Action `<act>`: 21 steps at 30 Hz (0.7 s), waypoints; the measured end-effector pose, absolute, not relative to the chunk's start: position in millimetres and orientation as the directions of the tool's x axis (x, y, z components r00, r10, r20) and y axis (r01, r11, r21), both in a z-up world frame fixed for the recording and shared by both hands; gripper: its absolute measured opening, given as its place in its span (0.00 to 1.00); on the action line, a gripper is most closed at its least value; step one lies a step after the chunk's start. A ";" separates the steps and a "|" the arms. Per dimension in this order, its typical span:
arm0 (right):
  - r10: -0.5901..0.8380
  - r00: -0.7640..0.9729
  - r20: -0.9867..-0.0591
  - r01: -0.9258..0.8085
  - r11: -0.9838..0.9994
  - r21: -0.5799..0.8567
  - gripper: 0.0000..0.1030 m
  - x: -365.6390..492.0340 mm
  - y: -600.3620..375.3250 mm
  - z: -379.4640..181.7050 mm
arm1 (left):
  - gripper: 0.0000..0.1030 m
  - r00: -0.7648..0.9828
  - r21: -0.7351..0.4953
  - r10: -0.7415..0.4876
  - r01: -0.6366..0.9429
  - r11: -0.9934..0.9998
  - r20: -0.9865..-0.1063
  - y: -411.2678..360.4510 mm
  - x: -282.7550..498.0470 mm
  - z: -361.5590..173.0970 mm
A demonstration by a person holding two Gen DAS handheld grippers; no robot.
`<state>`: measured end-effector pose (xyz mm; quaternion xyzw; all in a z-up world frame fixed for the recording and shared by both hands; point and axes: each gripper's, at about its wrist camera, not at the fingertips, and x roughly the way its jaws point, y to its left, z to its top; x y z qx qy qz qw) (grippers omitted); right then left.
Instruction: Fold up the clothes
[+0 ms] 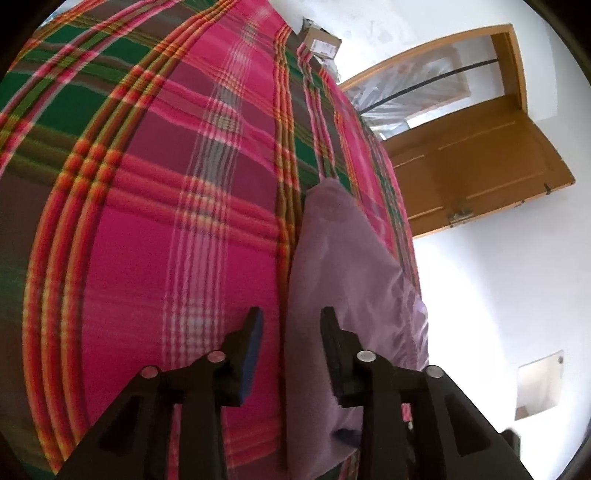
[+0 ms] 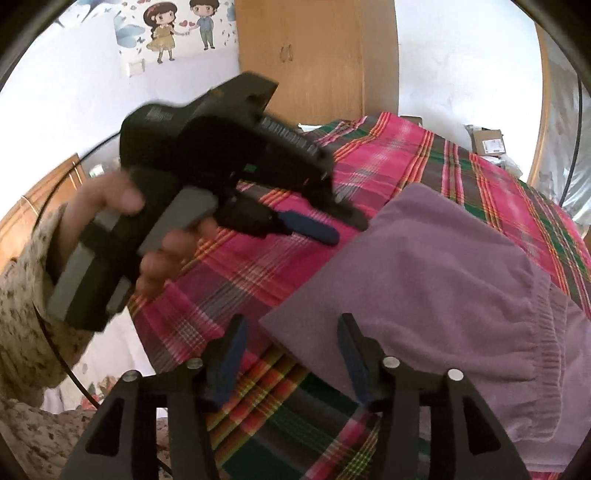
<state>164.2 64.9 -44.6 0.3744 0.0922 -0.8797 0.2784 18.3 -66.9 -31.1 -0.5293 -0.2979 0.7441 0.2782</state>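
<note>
Plaid cloth in pink, green and orange covers the bed (image 1: 155, 206), and everything lies on it. At the far end of the bed sits a cardboard box (image 1: 320, 41); what it holds cannot be made out. In the right wrist view a hand (image 2: 147, 236) in a speckled knit sleeve (image 2: 22, 295) holds the left gripper (image 2: 345, 229) at the left, slanting down over the bed with its blue-padded fingers parted and their tips just beside the near edge of the garment. Its own camera shows the same: the left gripper (image 1: 291, 332) stands open, the garment's folded edge lying between its fingers, though contact cannot be told. The right gripper (image 2: 291, 347) is open too, held low over the bed with a corner of the garment between its fingers. The purple garment (image 2: 443, 280) lies on the bed, folded into a flat, thick stack, soft and fleecy, with a ribbed elastic band (image 2: 543, 332) along its right side. Behind the bed stand a wooden wardrobe (image 2: 299, 55) and a white wall with a cartoon sticker (image 2: 177, 29); the left wrist view shows an open wooden door (image 1: 476, 166) at the right.
</note>
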 end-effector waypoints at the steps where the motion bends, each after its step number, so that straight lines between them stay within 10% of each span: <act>1: -0.404 -0.573 -0.713 0.550 -0.834 0.031 0.51 163.9 63.1 -45.3 | 0.39 -0.279 -0.734 0.729 -0.107 -0.671 -0.625 -64.9 15.6 -30.1; 13: -0.249 -0.648 -0.720 0.492 -0.859 -0.145 0.55 161.8 39.2 -57.2 | 0.39 -0.231 -0.718 0.731 -0.155 -0.679 -0.642 -50.8 -5.7 -29.9; 21: -0.225 -0.680 -0.698 0.452 -0.878 -0.158 0.14 166.0 40.9 -49.9 | 0.39 -0.211 -0.735 0.746 -0.145 -0.663 -0.631 -51.3 -7.0 -30.3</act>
